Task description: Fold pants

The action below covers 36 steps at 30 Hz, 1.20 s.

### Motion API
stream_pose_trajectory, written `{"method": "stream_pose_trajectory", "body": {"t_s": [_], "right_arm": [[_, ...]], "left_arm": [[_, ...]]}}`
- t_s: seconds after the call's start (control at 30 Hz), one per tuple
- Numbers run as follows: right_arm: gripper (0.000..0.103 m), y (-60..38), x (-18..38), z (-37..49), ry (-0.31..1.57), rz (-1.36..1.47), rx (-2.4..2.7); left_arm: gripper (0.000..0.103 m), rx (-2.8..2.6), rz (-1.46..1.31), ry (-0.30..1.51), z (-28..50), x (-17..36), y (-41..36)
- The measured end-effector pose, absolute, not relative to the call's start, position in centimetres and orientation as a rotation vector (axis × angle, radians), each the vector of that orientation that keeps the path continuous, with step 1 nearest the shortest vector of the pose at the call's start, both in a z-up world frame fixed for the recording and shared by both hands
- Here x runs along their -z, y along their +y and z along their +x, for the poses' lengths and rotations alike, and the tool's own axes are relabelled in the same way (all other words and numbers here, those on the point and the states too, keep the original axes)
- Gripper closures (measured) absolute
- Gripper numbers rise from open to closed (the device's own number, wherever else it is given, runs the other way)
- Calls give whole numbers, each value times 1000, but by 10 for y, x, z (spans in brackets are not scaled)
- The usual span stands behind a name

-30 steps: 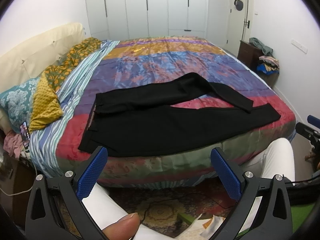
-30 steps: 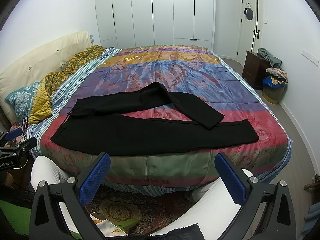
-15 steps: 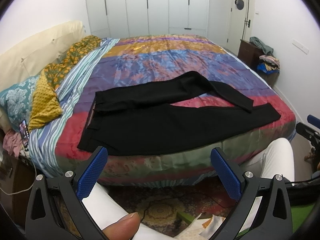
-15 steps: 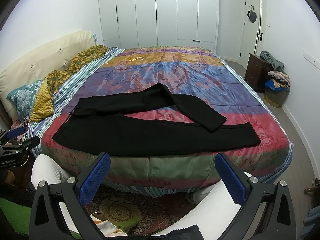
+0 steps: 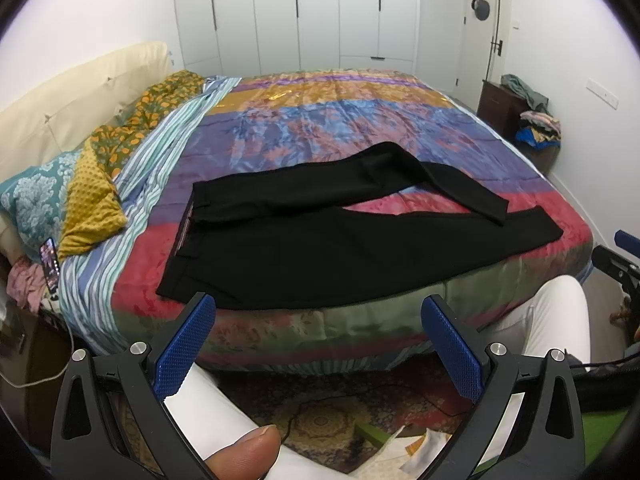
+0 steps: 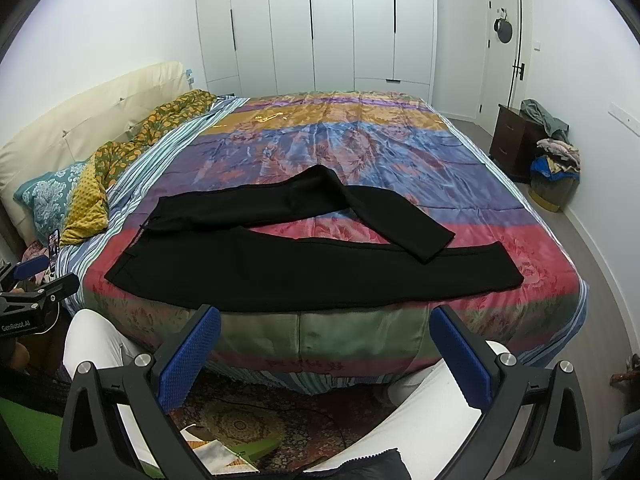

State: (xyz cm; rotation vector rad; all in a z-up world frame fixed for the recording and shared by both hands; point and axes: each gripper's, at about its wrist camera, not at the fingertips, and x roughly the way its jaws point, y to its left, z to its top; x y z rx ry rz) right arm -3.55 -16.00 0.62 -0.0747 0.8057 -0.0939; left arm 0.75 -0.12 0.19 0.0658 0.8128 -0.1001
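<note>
we see the black pants (image 5: 340, 240) lying crosswise ahead of both empty, wide-open grippers, left gripper (image 5: 320, 344) nearer the waistband (image 5: 184, 232), right gripper (image 6: 326, 354) nearer the cuffs (image 6: 500, 268).

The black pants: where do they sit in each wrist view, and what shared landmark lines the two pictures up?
Left wrist: the black pants lie mid-frame on the bed, waistband at left.
Right wrist: the black pants lie mid-frame near the bed's front edge, waistband at left.
Shared landmark: the dark nightstand at right, beside the door.

Black pants (image 5: 344, 248); multicolour striped floral bedspread (image 5: 340, 120); blue claw pads (image 5: 184, 348).
</note>
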Motion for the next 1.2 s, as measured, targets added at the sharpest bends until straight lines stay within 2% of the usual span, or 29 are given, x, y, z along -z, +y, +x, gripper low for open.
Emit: {"method": "stream_pose_trajectory", "body": {"t_s": [1.2], "right_arm": [[0, -158, -2, -39, 809, -75, 92]], "left_arm": [[0, 98, 69, 814, 6, 1, -1]]}}
